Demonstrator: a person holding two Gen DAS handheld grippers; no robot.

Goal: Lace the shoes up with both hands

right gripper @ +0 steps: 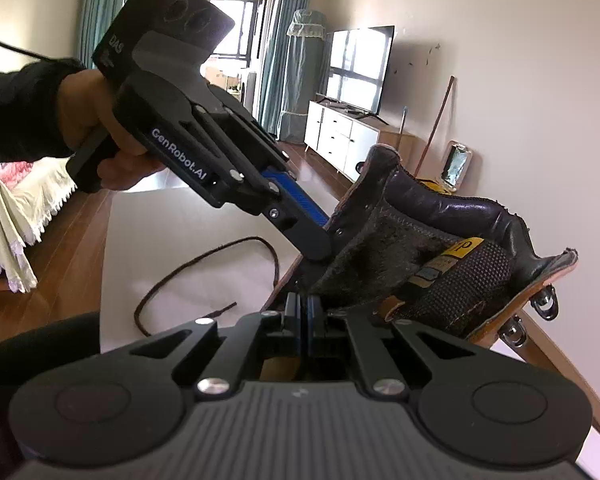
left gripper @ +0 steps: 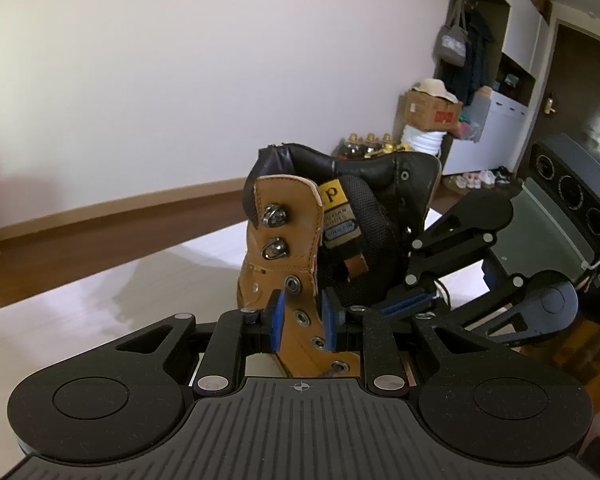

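Boot (left gripper: pixel 296 248) eyelet flap clamped in left gripper (left gripper: pixel 302 320) — right gripper (right gripper: pixel 303 312) clenched; loose lace (right gripper: pixel 204 264) in right view only.

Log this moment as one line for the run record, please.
left gripper: shut on boot eyelet flap | right gripper: shut, beside tongue | lace: loose on table, unthreaded
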